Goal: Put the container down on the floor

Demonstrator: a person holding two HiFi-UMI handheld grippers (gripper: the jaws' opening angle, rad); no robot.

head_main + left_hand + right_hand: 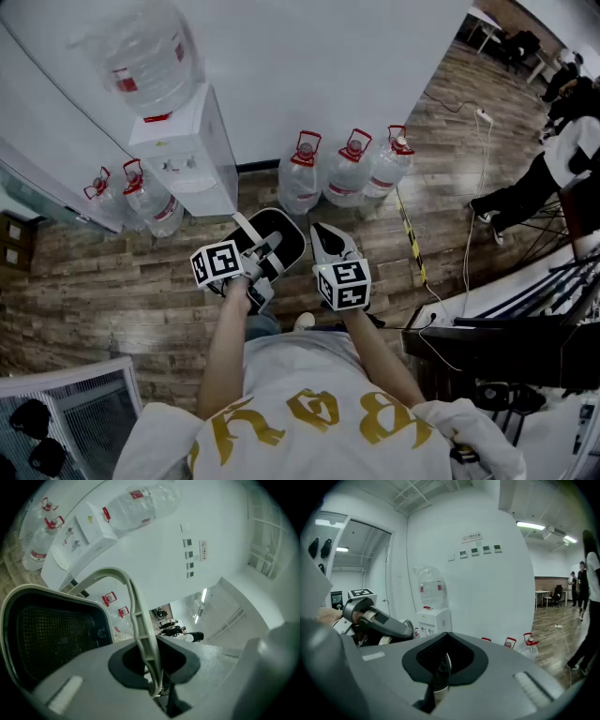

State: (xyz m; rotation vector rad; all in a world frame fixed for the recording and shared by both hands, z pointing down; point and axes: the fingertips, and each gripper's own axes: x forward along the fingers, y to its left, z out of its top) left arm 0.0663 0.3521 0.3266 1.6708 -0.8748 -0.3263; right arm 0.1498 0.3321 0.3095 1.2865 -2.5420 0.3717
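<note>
Lining wall (309,66) beyond container (286,234), water bottles (349,171), dispenser (192,159)

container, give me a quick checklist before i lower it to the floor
1. left hand-held gripper shut on the handle: ok
2. right hand-held gripper shut on the rim of the container: ok
3. container opening facing up: ok
4. floor directly under it: cannot tell, the container hides it
5. gap to the water bottles by the wall: cannot tell
</note>
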